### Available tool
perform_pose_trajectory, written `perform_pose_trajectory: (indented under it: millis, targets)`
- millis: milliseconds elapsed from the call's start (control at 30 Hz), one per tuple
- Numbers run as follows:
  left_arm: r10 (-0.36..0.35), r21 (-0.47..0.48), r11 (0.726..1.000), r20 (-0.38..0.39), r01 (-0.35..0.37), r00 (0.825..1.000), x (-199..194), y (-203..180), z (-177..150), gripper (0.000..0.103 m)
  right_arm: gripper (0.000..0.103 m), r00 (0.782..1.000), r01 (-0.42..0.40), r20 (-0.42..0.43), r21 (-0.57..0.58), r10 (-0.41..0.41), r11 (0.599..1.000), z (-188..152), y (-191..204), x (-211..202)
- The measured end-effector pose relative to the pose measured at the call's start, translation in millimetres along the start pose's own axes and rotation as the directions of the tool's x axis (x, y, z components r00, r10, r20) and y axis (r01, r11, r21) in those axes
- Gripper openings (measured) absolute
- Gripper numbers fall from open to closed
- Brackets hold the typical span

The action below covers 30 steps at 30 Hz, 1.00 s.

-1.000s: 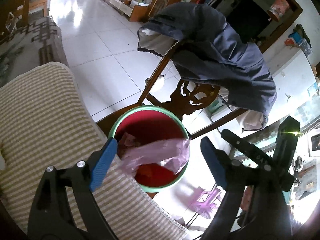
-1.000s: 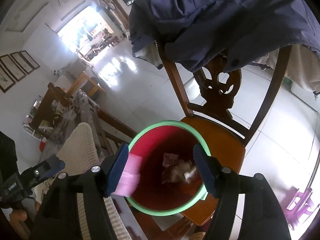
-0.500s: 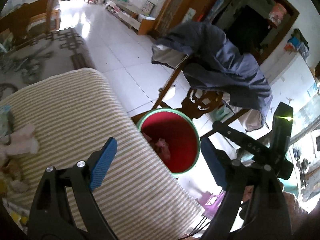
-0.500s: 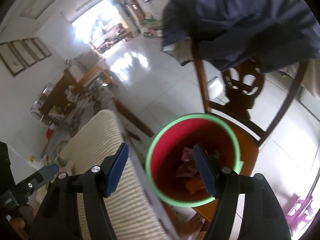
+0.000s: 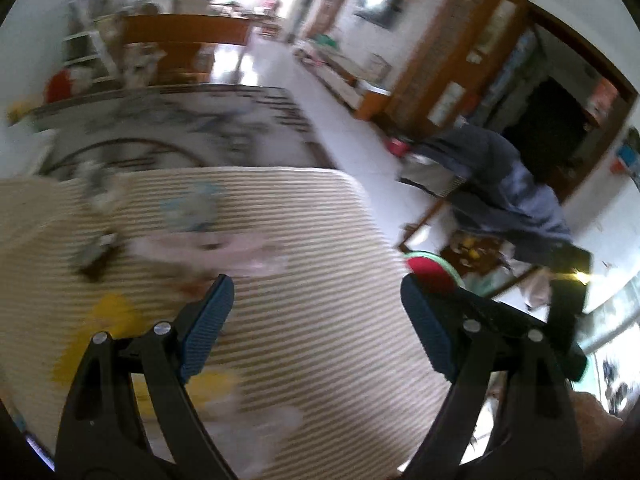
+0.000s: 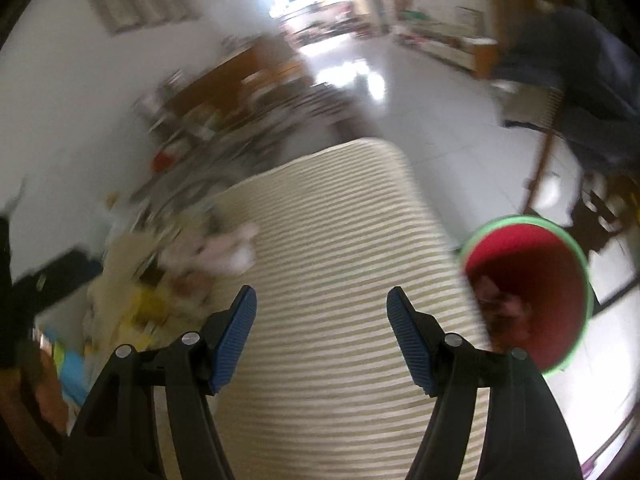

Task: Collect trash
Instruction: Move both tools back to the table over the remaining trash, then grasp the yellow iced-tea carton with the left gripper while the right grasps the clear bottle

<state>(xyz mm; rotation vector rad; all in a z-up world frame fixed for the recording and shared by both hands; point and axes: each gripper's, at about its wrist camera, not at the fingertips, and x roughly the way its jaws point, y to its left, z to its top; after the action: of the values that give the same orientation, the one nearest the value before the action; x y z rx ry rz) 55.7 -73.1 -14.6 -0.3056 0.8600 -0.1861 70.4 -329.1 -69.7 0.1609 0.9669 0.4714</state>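
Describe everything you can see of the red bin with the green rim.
The red bin is a round bucket, apparently plastic, red inside with a light green rim. It stands upright with its mouth open, just off the right edge of the striped tabletop, below its level. Crumpled pinkish trash lies inside. Motion blur hides finer detail; its base is hidden.

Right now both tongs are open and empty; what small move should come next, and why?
Probably carry the left tongs forward to the pale pink wrapper on the striped cloth. Trash remains there, the red bin sits at the cloth's right edge, and the right tongs hold nothing.
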Motion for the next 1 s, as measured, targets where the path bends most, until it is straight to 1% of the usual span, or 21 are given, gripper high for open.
perform_pose_trajectory:
  millis: [33, 67, 133, 267, 367, 433, 533, 633, 767, 800, 833, 900, 1000]
  targets:
    - [0.024, -0.018, 1.0, 0.003, -0.024, 1.0, -7.0, 15.5, -1.7, 0.083, 0.067, 1.0, -0.014, -0.017, -0.045, 0.013, 0.999, -4.7, 16.3, 4.2]
    - [0.039, -0.03, 0.999, 0.006, -0.039, 0.999, -11.9, 26.4, -3.3, 0.083, 0.068, 0.999, -0.033, -0.042, -0.113, 0.029, 0.993, -13.3, 40.4, 9.9]
    - [0.076, -0.056, 0.996, 0.011, -0.075, 0.997, -24.7, 52.4, -7.9, 0.083, 0.07, 0.996, -0.061, -0.076, -0.202, 0.047, 0.978, -27.7, 71.5, 17.9]
    - [0.125, -0.096, 0.988, 0.005, -0.124, 0.992, -42.7, 97.5, -19.0, 0.083, 0.071, 0.986, -0.121, -0.148, -0.362, 0.072, 0.924, -65.0, 133.1, 39.4]
    - [0.142, -0.12, 0.983, -0.013, -0.143, 0.99, -48.0, 118.1, -27.8, 0.083, 0.071, 0.987, -0.111, -0.153, -0.459, 0.045, 0.881, -83.7, 163.3, 54.2]
    - [0.152, -0.133, 0.979, -0.024, -0.154, 0.988, -51.8, 131.9, -34.7, 0.083, 0.076, 0.989, -0.106, -0.143, -0.488, 0.041, 0.867, -87.8, 173.3, 62.4]
    - [0.164, -0.148, 0.975, -0.043, -0.168, 0.986, -55.2, 150.3, -43.9, 0.083, 0.081, 0.985, -0.123, -0.167, -0.504, 0.044, 0.855, -90.1, 181.3, 74.2]
    - [0.167, -0.164, 0.971, -0.061, -0.175, 0.984, -55.6, 162.7, -49.1, 0.083, 0.081, 0.981, -0.133, -0.191, -0.513, 0.038, 0.848, -91.2, 186.9, 86.0]
    - [0.164, -0.175, 0.969, -0.071, -0.174, 0.984, -55.7, 173.2, -52.3, 0.083, 0.08, 0.974, -0.151, -0.219, -0.47, 0.05, 0.87, -85.9, 188.2, 100.1]
    - [0.162, -0.177, 0.969, -0.073, -0.173, 0.984, -55.3, 175.9, -52.6, 0.083, 0.073, 0.972, -0.156, -0.23, -0.459, 0.053, 0.874, -85.1, 187.9, 102.2]
    - [0.161, -0.177, 0.969, -0.075, -0.172, 0.984, -54.9, 177.4, -53.0, 0.083, 0.063, 0.967, -0.164, -0.248, -0.447, 0.055, 0.879, -84.8, 187.1, 106.1]
    - [0.157, -0.174, 0.97, -0.083, -0.17, 0.984, -52.5, 180.8, -53.3, 0.083, 0.054, 0.968, -0.163, -0.246, -0.442, 0.056, 0.882, -83.5, 187.7, 106.4]
    - [0.15, -0.159, 0.973, -0.105, -0.166, 0.983, -45.1, 182.4, -52.7, 0.083, 0.054, 0.97, -0.18, -0.228, -0.408, 0.091, 0.895, -80.2, 183.4, 96.0]
